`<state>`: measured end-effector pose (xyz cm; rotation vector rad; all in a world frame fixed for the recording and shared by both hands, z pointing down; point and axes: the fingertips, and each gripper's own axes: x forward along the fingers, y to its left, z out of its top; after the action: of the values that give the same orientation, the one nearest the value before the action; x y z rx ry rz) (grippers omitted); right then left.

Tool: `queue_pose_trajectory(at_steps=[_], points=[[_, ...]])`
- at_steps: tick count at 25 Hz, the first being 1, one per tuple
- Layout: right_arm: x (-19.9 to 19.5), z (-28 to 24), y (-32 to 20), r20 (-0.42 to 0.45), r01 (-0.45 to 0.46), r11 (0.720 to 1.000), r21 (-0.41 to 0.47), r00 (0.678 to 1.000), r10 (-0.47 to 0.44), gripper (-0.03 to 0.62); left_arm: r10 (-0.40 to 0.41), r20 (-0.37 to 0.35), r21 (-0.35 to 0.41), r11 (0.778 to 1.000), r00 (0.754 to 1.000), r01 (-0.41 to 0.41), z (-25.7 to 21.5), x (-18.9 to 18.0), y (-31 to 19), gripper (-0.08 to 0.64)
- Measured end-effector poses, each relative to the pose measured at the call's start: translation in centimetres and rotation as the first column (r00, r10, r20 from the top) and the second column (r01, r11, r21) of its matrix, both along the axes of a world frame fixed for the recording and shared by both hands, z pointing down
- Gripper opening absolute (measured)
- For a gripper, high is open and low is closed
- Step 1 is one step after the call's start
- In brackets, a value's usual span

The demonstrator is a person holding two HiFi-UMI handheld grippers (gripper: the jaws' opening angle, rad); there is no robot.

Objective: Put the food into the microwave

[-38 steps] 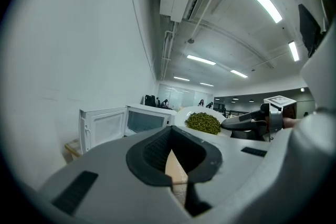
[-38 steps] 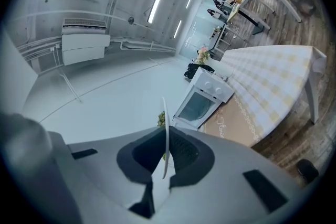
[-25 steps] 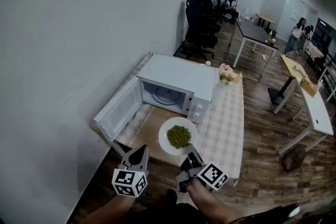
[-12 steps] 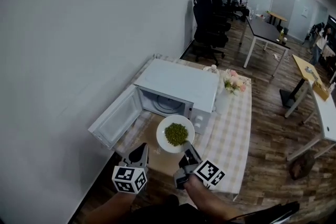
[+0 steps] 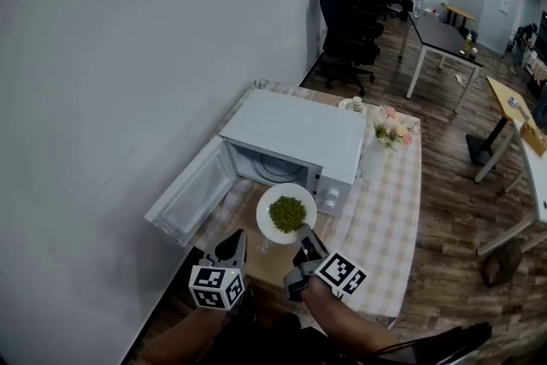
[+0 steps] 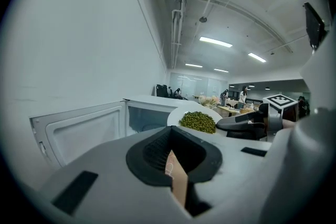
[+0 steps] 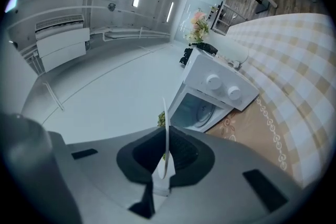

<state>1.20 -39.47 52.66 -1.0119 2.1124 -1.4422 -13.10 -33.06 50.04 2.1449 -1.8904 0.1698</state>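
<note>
Checked table [image 5: 386,214], one microwave [image 5: 299,137], one plate [image 5: 266,219]

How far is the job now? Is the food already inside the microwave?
Not yet. Done: the microwave door stands open. In hand: the right gripper is shut on the rim of the white plate of green food, held in front of the microwave. Left: set the plate inside and let go.
</note>
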Motion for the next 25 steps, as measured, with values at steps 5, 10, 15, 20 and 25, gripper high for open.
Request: queue_pose_trajectory(at_steps=[5, 10, 15, 20, 25], points=[[-1.2, 1.6, -1.8, -0.009, -0.046, 0.999, -0.022, 0.999, 0.046, 0.019, 0.050, -0.002, -0.003, 0.999, 0.999, -0.050, 1.2, -1.4, -2.0, 0.008], [-3.5, 3.0, -3.9, -0.018, -0.081, 0.996, -0.042, 0.997, 0.081, 0.018, 0.105, -0.013, -0.016, 0.994, 0.994, -0.105, 2.9, -3.1, -4.8, 0.008], [-5.2, 4.9, -5.9, -0.040, -0.123, 0.990, -0.073, 0.992, 0.121, 0.019, 0.146, -0.002, -0.042, 0.988, 0.989, -0.146, 4.7, -4.7, -7.4, 0.008], [-6.3, 6.9, -8.0, -0.035, -0.187, 0.977, -0.102, 0.982, 0.185, 0.020, 0.199, -0.004, -0.073, 0.977, 0.980, -0.199, 6.1, -5.7, -10.2, 0.008], [-6.6, 9.6, -9.6, -0.052, -0.255, 0.956, -0.144, 0.967, 0.250, 0.019, 0.258, -0.001, -0.080, 0.963, 0.966, -0.257, 7.4, -6.2, -12.6, 0.008]])
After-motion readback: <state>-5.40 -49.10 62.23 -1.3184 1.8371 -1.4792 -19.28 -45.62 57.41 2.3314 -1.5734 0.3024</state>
